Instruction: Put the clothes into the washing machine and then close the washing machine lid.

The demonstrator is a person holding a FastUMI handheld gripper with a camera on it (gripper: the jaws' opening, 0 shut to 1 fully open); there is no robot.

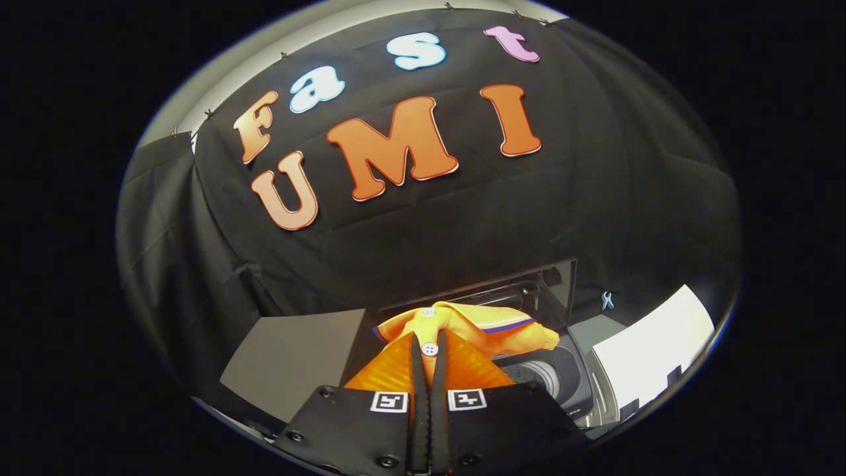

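- Gripper view: the gripper (429, 370) is nearest, and its jaws stand narrow, almost together, with orange cloth pinched between both fingers.
- The thing they hold is an orange shirt (462, 330). It hangs lifted in the jaws and spreads out on both sides of the fingers.
- One white button (429, 349) sits just between the fingertips, and a second white button (428, 312) lies a little beyond them, near the collar.
- The collar has a thin blue stripe (505, 326), which runs along its edge to the right of the fingers.
- Beyond and under the shirt is the washing machine (568, 387). Its top is open and the grey drum (538, 373) shows just to the right of the cloth.
- The washing machine lid (552, 291) stands upright behind the shirt, at the rear edge of the machine.
- A grey flat panel (291, 360) lies left of the fingers, and a white panel (651, 347) is at the right of the machine.
- Farthest is the black cloth wall (595, 198) of the booth.
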